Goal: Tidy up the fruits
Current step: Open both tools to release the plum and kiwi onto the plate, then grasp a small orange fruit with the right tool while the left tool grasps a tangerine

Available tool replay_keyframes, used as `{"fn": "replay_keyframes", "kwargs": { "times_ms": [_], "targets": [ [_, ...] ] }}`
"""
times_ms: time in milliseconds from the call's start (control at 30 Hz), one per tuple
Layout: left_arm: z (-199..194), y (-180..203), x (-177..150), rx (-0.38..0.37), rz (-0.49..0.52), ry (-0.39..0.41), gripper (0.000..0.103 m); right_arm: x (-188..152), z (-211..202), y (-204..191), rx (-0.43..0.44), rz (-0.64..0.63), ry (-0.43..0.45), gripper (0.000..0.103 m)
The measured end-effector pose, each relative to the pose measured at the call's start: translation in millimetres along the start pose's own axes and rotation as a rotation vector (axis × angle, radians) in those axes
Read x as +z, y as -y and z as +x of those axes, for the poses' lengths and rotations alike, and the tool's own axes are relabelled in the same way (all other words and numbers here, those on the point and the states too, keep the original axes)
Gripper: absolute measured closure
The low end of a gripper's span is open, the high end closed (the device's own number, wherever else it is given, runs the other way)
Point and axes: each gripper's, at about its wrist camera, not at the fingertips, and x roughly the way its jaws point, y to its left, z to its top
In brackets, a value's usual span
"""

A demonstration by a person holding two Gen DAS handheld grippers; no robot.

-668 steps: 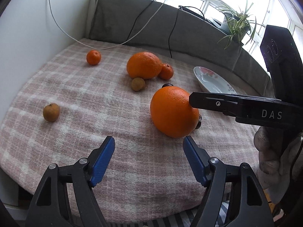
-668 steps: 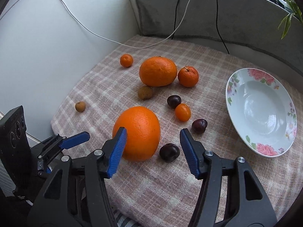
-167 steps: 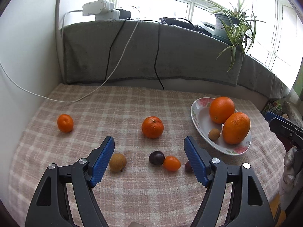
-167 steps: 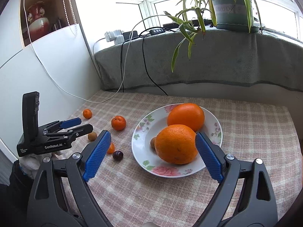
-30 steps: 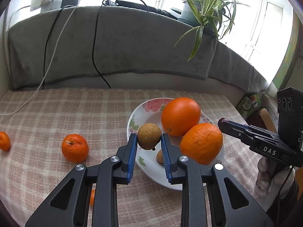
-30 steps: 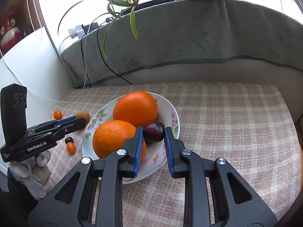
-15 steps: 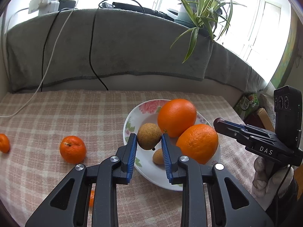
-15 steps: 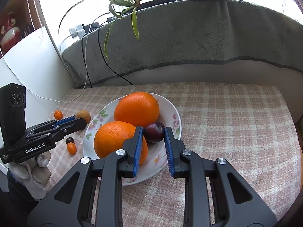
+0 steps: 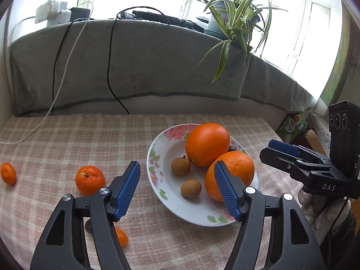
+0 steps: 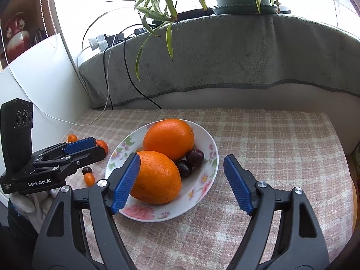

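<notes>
Left wrist view: our left gripper (image 9: 176,185) is opening, fingers wide, nothing pressed between them; the plate (image 9: 167,199) on the checked counter (image 9: 67,135) holds two oranges (image 9: 207,144) and two brown longans (image 9: 181,166); a mandarin (image 9: 90,180) lies just beside it.
Right wrist view: our right gripper (image 10: 182,182) is opening, fingers wide over the plate, gripping nothing; two dark plums (image 10: 194,157) sit beside the oranges.

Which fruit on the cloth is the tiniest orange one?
Find the white flowered plate on the checked cloth. On its left, beside a dark round plum, lies the small oval orange kumquat. It is egg-shaped and smaller than the round tangerines behind.
</notes>
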Motion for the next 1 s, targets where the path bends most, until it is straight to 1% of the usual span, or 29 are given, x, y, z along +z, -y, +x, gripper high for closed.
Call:
{"fn": "replay_keyframes", "kwargs": {
  "times_ms": [33, 67, 133, 267, 567, 1000],
  "targets": [
    [-0.7, 1.0, 0.1, 0.009, 0.000, 0.005, 0.027, 0.2, -1.8, -1.2, -0.002, -0.002, 0.005, 0.015],
    [-1.5, 1.2, 0.3, 0.016, 0.000, 0.009, 0.025, 0.4, -3.4, -2.4, -0.002, -0.004, 0.009, 0.013],
    [-2.5, 1.8, 0.1, 0.028, 0.005, 0.009, 0.025, 0.6, -5.8, -4.8, 0.002, -0.008, 0.010, 0.010],
    [-4.9, 4.6, -0.9, 0.061, 0.018, 0.009, 0.024, 1.3, -9.3, -10.0, -0.007, -0.022, 0.011, 0.010],
    [-19.5, 1.6, -4.8, 0.098, 0.029, 0.027, 0.023, 1.0, -20.5, -19.8, -0.007, -0.032, 0.025, 0.009],
    [-44.7, -18.7, -11.9, 0.145, 0.016, 0.054, 0.023, -2.5, -24.2, -55.5, 0.023, -0.075, 0.035, 0.009]
  ]
}}
